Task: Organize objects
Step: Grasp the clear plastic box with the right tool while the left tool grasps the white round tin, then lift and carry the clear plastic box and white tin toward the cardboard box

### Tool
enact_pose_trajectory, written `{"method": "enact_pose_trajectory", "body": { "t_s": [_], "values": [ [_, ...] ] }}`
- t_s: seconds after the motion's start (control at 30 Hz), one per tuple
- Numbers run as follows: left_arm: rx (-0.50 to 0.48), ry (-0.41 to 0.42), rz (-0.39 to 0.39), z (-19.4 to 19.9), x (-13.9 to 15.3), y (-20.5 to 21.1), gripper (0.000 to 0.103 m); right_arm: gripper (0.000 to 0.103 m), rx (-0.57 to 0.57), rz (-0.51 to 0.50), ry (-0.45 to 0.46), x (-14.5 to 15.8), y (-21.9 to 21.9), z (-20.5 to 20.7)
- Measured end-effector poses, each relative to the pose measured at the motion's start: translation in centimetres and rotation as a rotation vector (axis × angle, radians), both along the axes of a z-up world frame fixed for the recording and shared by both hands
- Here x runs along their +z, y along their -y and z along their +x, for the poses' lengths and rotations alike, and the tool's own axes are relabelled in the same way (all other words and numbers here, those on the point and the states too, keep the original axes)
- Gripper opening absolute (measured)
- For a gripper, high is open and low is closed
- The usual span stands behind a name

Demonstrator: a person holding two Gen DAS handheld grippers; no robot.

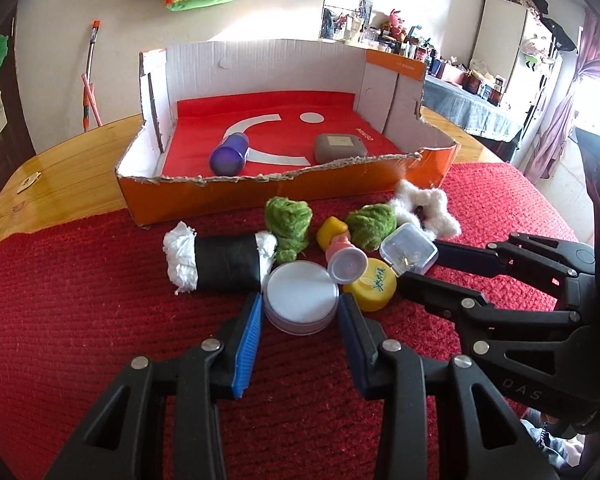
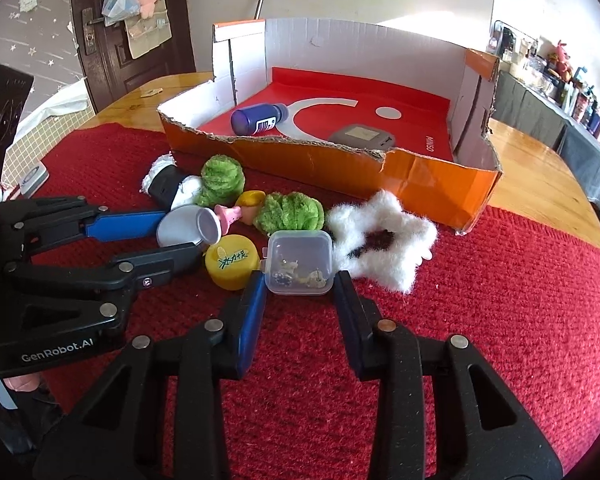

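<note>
A pile of small objects lies on a red mat in front of an orange cardboard box (image 1: pixel 284 190) (image 2: pixel 420 184). My left gripper (image 1: pixel 302 308) (image 2: pixel 172 236) is shut on a round white-lidded clear jar (image 1: pixel 302 300) (image 2: pixel 176 226). My right gripper (image 2: pixel 300 284) (image 1: pixel 416 262) is shut on a small clear square box (image 2: pixel 300 260) (image 1: pixel 408 250) with small bits inside. Around them lie a yellow cap (image 1: pixel 374 284) (image 2: pixel 232 266), two green fuzzy balls (image 1: pixel 288 218) (image 2: pixel 292 212), a pink and lilac toy (image 1: pixel 346 264), a black roll with white stuffing (image 1: pixel 220 262) and a white fluffy star (image 2: pixel 384 240).
Inside the box, on a red liner, lie a purple bottle (image 1: pixel 230 154) (image 2: pixel 258 118) and a grey case (image 1: pixel 340 146) (image 2: pixel 360 138). The wooden table (image 1: pixel 72 168) extends beyond the red mat (image 2: pixel 500 320). A dark door (image 2: pixel 132 20) and a cluttered shelf (image 1: pixel 440 56) stand behind.
</note>
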State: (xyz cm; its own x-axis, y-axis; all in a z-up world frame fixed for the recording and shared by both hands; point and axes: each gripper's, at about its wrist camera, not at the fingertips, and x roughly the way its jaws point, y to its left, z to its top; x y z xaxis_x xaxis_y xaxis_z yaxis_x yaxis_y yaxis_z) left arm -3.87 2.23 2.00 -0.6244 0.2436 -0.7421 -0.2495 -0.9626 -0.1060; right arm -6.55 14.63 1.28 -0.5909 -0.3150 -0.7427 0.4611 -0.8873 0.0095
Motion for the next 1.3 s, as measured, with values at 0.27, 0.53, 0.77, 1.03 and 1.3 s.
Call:
{"method": "enact_pose_trajectory", "body": {
  "t_s": [0.27, 0.53, 0.77, 1.03, 1.3],
  "values": [
    [0.000, -0.002, 0.021, 0.9, 0.5, 0.3, 0.040, 0.034, 0.005, -0.054, 0.018, 0.6, -0.4, 0.6],
    [0.004, -0.020, 0.032, 1.4, 1.3, 0.4, 0.040, 0.034, 0.008, -0.075, 0.013, 1.2, -0.4, 1.2],
    [0.011, -0.033, 0.045, 1.5, 2.0, 0.8, 0.040, 0.034, 0.013, -0.097, -0.010, 2.3, -0.6, 1.7],
    [0.010, -0.050, 0.053, 1.4, 2.9, 0.9, 0.040, 0.034, 0.016, -0.115, -0.045, 4.0, -0.8, 1.9],
    [0.012, -0.067, 0.057, 1.5, 3.8, 1.0, 0.040, 0.033, 0.019, -0.131, -0.067, 5.0, -0.9, 2.1]
  ]
}}
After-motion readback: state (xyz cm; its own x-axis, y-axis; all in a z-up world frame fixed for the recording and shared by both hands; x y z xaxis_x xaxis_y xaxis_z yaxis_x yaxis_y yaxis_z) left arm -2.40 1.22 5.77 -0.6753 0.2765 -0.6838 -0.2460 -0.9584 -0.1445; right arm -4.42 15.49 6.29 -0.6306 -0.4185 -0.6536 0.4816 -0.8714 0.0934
